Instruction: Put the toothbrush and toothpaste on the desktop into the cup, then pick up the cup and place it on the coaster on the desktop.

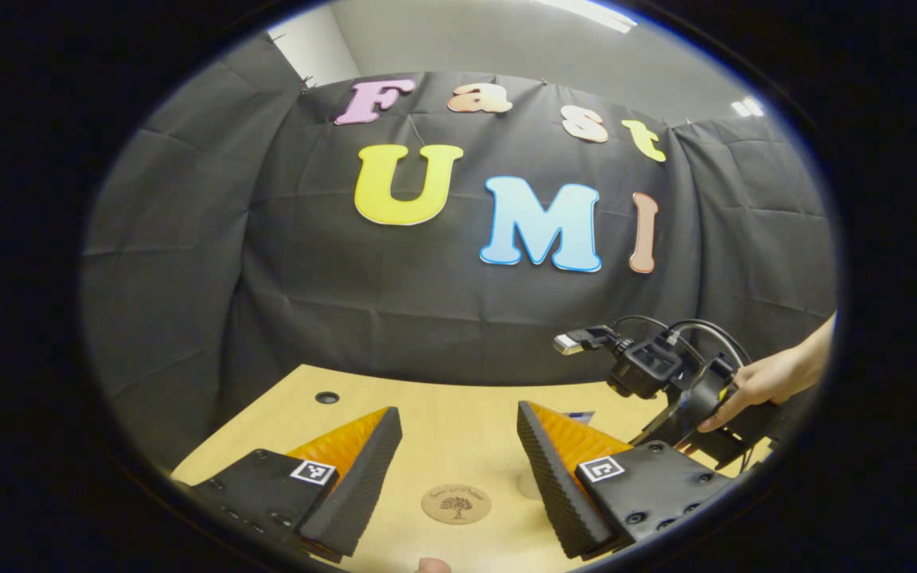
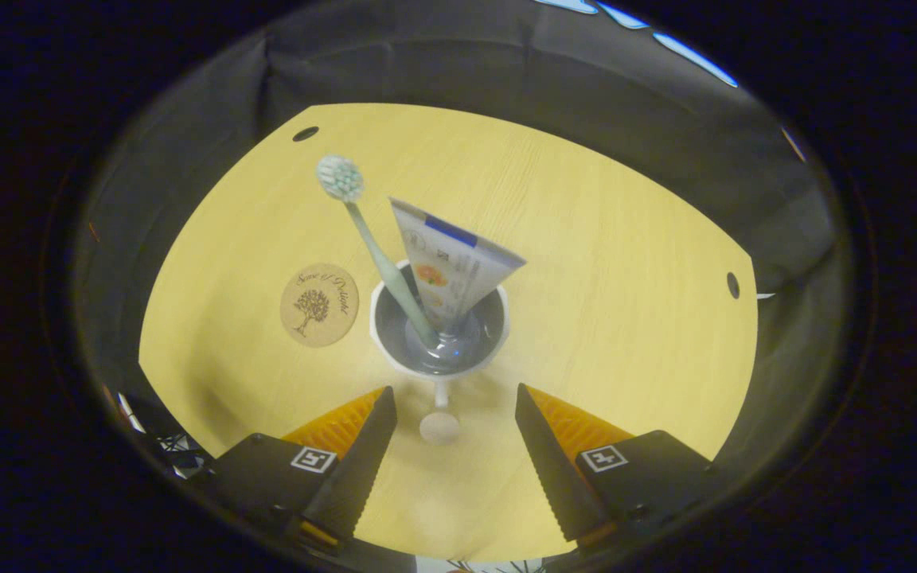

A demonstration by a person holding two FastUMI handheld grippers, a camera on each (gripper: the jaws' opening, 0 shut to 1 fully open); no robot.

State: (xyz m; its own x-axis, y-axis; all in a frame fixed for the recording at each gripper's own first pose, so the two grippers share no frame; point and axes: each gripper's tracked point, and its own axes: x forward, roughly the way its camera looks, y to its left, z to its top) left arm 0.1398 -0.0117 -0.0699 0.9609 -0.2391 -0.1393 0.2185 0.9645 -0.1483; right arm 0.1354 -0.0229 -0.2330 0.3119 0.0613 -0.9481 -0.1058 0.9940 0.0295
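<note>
The desktop [image 2: 586, 263] is pale wood-grain laminate, smooth and matt. Left of the glossy white cup [image 2: 438, 326], the round coaster [image 2: 319, 305] looks like matt cork. Inside the cup, the toothpaste [image 2: 450, 267] tube is satin plastic.

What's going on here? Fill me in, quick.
A person holds a claw in each hand at a wooden desk. The toothbrush and toothpaste already stand in the cup, which sits beside the coaster, not on it. The right claw hangs open above the cup's handle. The left claw is open too, with the coaster between its fingers. Moving the cup onto the coaster remains.
</note>
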